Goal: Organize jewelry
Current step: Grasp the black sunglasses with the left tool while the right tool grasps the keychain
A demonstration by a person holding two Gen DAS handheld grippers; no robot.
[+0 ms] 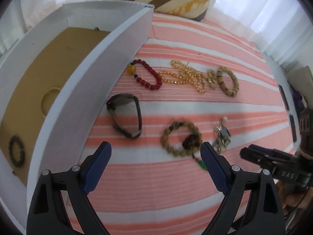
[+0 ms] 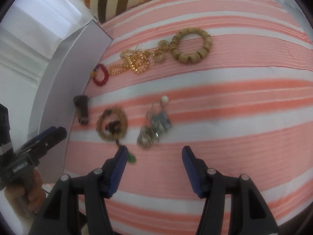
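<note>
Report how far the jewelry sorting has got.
Done: a dark bead bracelet and a yellow ring lie in the white box. In hand: nothing; the left gripper and right gripper have open, empty jaws. Left on the striped cover: red bracelet, gold chain, tan bracelet, brown bead bracelet, sunglasses, metal charms.

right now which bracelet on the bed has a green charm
The tan beaded bracelet nearest the left claw; a green charm hangs from it. The red and wooden ones have none.

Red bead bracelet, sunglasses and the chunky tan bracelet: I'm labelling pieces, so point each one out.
red bead bracelet [image 1: 150, 76], left wrist view, on its red beads.
sunglasses [image 1: 126, 113], left wrist view, on a lens.
chunky tan bracelet [image 2: 190, 59], right wrist view, on its lower beads.
</note>
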